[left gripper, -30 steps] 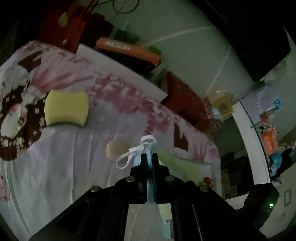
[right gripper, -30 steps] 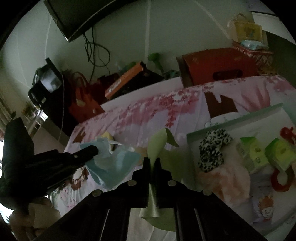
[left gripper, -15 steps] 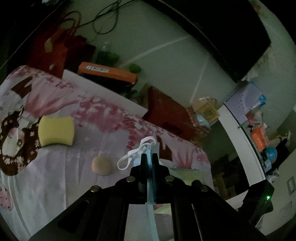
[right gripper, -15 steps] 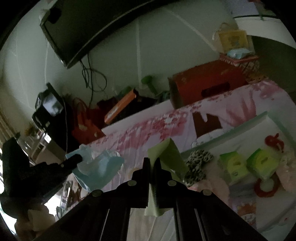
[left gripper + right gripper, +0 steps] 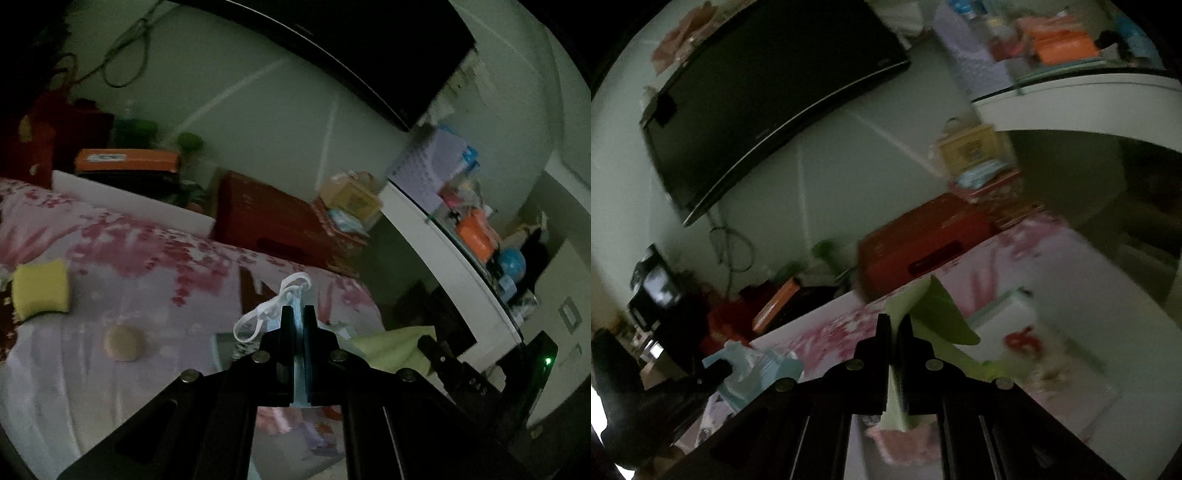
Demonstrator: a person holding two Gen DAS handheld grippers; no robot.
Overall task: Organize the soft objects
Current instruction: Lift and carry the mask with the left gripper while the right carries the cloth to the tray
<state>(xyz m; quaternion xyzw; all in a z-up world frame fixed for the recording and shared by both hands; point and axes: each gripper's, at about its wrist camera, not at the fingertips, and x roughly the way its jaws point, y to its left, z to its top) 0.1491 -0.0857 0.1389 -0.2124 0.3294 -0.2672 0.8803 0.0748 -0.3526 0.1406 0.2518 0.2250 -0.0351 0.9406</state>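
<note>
In a dim bedroom, the left hand-held gripper (image 5: 298,314) is pressed together on a pale blue pleated face mask (image 5: 300,373), the thin fabric sandwiched edge-on between the black fingers and its white elastic ear loops (image 5: 258,321) curling loose above and to the left of the tips; the right hand-held gripper (image 5: 894,323) pinches a light green cloth (image 5: 934,314), a smooth, thin sheet that folds into a pointed flap to the right of the fingers and hangs limp below them; both are held in the air above a bed (image 5: 129,369) covered in a white sheet printed with pink blossoms; on the sheet lie a yellow sponge (image 5: 40,293), a thick block with pinched-in sides, and, well apart from it, a small round beige puff (image 5: 123,343); in the right wrist view the mask (image 5: 757,373) shows as a crumpled blue bundle at the tip of the other gripper, and a shallow white tray (image 5: 1004,314) with a pale green rim sits on the bed to the right, its contents too blurred to name beyond a red shape; behind the bed stand a red cardboard box (image 5: 923,247), an orange box (image 5: 125,160) and a dark wall-mounted television (image 5: 768,96).
</note>
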